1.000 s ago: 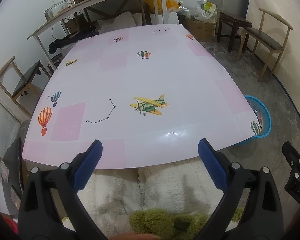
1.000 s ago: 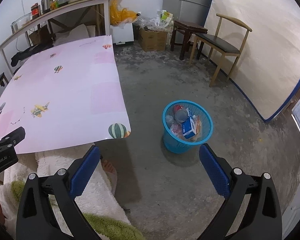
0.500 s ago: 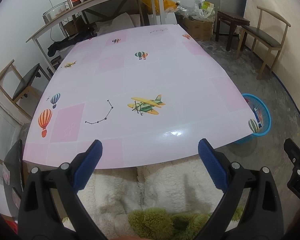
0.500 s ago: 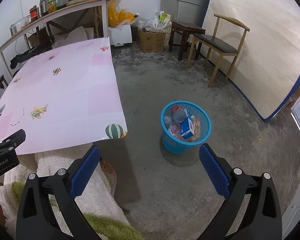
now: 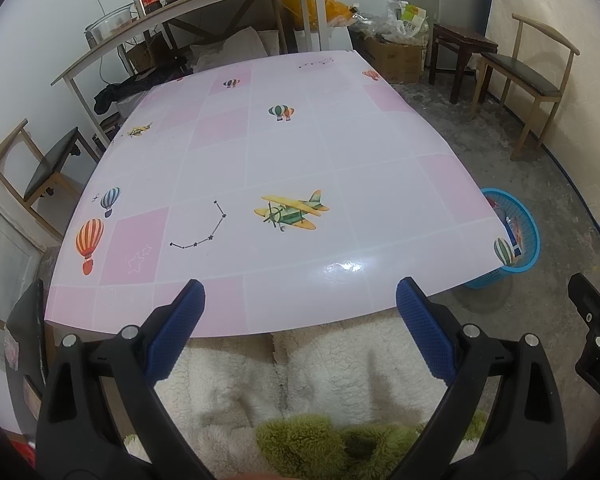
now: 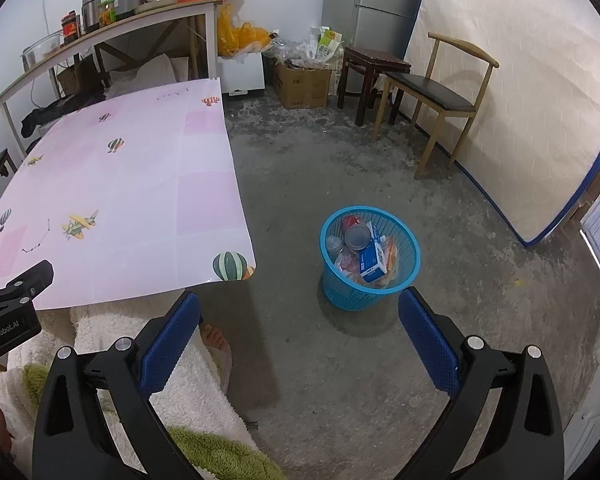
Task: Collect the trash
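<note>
Left wrist view first: left gripper [image 5: 300, 300] has its blue-padded fingers [image 5: 176, 332] spread wide with nothing between them, held over the near edge of the pink table [image 5: 260, 160]. The tabletop carries only its printed pattern of balloons and a yellow biplane. Past the table's right near corner stands the blue basket [image 5: 528, 240] on the floor, partly hidden by the table edge. Below the table's near edge lies a white fleece garment [image 5: 300, 368] on the person's lap, with green fleece at the bottom. A black part of the right gripper shows to the right of the table.

Right wrist view: right gripper [image 6: 300, 320] is likewise wide apart and holds nothing, poised above the concrete floor [image 6: 340, 380] to the right of the table. The basket stands on the floor just off the table's near right corner, upright, holding trash [image 6: 364, 248]: a blue-and-white carton, a tin can, a red item and wrappers. A wooden chair [image 6: 440, 96] stands well beyond the basket, against the wall, farther from the table.
</note>
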Demonstrator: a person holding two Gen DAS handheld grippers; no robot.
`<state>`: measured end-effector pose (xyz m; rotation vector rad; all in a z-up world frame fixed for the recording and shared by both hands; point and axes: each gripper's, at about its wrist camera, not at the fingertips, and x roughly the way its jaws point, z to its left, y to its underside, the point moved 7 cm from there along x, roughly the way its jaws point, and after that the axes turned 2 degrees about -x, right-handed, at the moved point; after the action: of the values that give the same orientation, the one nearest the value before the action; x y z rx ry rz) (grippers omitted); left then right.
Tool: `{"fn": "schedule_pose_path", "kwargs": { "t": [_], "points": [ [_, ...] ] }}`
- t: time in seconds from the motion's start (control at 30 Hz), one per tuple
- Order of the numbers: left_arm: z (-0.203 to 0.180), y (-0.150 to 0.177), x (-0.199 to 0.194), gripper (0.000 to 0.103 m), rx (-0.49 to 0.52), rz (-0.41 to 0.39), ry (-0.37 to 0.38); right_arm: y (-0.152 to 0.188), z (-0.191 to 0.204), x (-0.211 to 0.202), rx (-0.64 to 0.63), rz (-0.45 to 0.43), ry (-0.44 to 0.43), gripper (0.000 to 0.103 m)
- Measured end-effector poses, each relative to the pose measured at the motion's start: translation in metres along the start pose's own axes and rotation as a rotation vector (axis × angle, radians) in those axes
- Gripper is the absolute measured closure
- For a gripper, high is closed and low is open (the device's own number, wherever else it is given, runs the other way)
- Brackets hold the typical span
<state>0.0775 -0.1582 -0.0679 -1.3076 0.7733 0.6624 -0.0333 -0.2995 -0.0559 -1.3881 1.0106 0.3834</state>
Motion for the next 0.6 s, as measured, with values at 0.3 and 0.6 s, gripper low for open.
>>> {"fn": "schedule_pose_path", "kwargs": {
  "t": [0.3, 0.6],
  "points": [
    [-0.0001, 0.0005, -0.0003, 0.011, 0.000, 0.001, 0.000, 0.0009, 0.0034, -0.0015, -0.002, -0.001, 0.002, 0.006],
    [-0.0008, 0.0008, -0.0005, 0.011, 0.000, 0.001, 0.000, 0.0000, 0.0047, -0.0016, -0.007, 0.002, 0.002, 0.006]
  ]
}}
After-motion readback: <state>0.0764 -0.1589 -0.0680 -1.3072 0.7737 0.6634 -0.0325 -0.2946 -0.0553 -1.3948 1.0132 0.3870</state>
